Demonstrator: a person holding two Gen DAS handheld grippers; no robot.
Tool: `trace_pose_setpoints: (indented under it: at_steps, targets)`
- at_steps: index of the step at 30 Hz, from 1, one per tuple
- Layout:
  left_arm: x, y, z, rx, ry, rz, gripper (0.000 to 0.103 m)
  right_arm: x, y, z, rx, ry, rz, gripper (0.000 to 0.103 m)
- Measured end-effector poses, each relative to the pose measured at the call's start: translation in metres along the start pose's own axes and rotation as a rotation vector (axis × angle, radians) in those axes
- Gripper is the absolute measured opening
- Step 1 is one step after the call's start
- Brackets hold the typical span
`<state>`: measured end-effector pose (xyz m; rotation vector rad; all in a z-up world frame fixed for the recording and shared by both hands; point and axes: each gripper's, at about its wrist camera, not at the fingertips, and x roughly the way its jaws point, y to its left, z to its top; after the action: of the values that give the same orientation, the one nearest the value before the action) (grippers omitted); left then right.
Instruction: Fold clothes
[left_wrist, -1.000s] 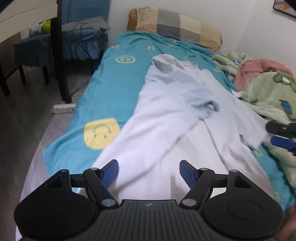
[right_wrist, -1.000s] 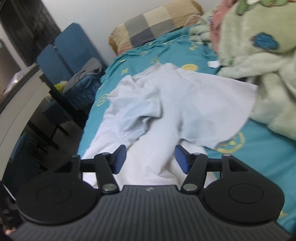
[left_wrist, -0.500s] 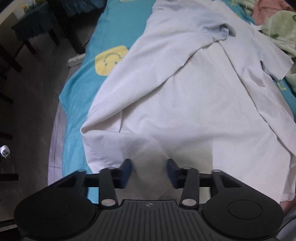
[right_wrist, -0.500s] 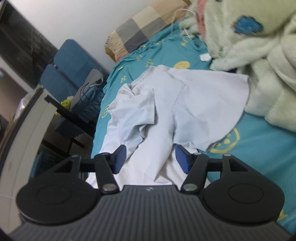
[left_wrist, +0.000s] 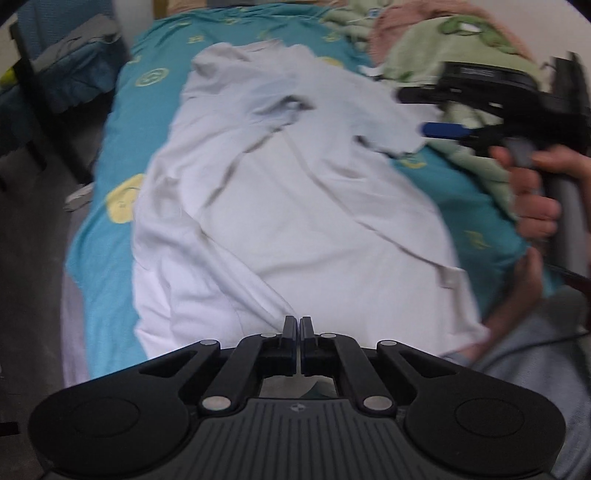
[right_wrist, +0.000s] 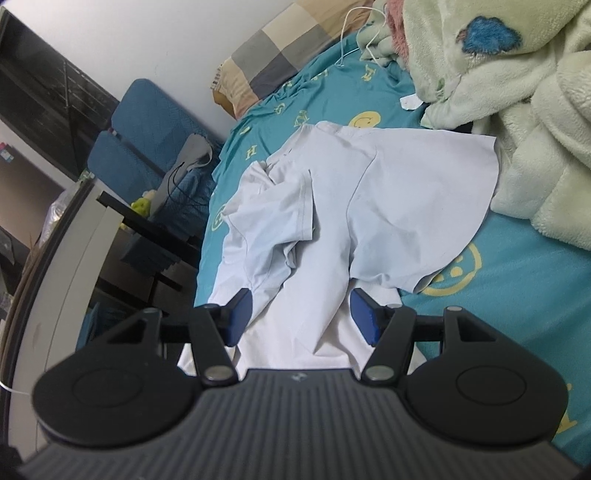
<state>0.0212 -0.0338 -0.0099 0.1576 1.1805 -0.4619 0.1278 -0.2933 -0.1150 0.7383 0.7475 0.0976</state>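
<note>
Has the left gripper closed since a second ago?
Yes. The left gripper has closed, its fingers pinching the near hem of the white shirt on the teal sheet.

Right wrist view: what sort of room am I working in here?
Most likely a bedroom in a home. A white T-shirt lies spread on a bed with a teal smiley-print sheet, a checked pillow sits at the head against the wall, and fleece blankets are piled alongside.

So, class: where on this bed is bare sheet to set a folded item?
Bare teal sheet lies left of the white shirt, and between its sleeve and the fleece blanket. The blanket side is crowded.
</note>
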Motion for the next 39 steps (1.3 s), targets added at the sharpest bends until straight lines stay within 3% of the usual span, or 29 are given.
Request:
trace_pose_setpoints:
  at_steps: [5,10,11,13,14,17,19,24,28,31,34,36,37,39]
  targets:
    - [0.045,-0.029,-0.035,0.068,0.068,-0.014,0.002,0.002,0.002,-0.002,-0.018,0.007,-0.019,0.062]
    - [0.080,-0.027,-0.046,0.049,0.151,-0.021,0.005,0.004,0.003,-0.004,-0.035,0.004,-0.044,0.062]
    - [0.078,-0.025,-0.044,0.037,0.147,-0.033,0.010,0.003,0.004,-0.004,-0.038,-0.001,-0.050,0.062]
    - [0.069,-0.020,-0.035,0.031,0.120,-0.047,0.035,0.002,0.005,-0.004,-0.045,-0.012,-0.062,0.062]
    - [0.064,-0.016,-0.027,0.034,0.095,-0.049,0.040,0.002,0.006,-0.004,-0.049,-0.018,-0.068,0.062]
    - [0.056,-0.001,0.013,0.046,-0.006,-0.047,0.044,0.000,0.008,-0.004,-0.060,-0.034,-0.086,0.062]
    - [0.065,0.015,0.049,0.044,-0.097,-0.008,0.053,0.000,0.010,-0.002,-0.068,-0.052,-0.096,0.062]
    - [0.116,0.065,0.187,0.030,-0.296,0.178,0.060,0.003,0.011,0.005,-0.080,-0.091,-0.120,0.062]
    - [0.175,0.109,0.289,-0.080,-0.345,0.191,0.060,0.017,0.005,0.011,-0.086,-0.094,-0.144,0.062]
    - [0.225,0.127,0.340,-0.142,-0.355,0.208,0.060,0.039,-0.002,0.015,-0.088,-0.072,-0.181,0.062]
    - [0.274,0.140,0.370,-0.190,-0.327,0.230,0.054,0.056,-0.010,0.018,-0.074,-0.046,-0.195,0.062]
    - [0.297,0.150,0.378,-0.219,-0.310,0.217,0.044,0.065,-0.015,0.019,-0.062,-0.029,-0.198,0.062]
    - [0.305,0.154,0.379,-0.233,-0.308,0.208,0.033,0.070,-0.018,0.020,-0.056,-0.021,-0.199,0.062]
    - [0.304,0.162,0.378,-0.239,-0.315,0.183,0.021,0.075,-0.023,0.020,-0.036,-0.008,-0.204,0.062]
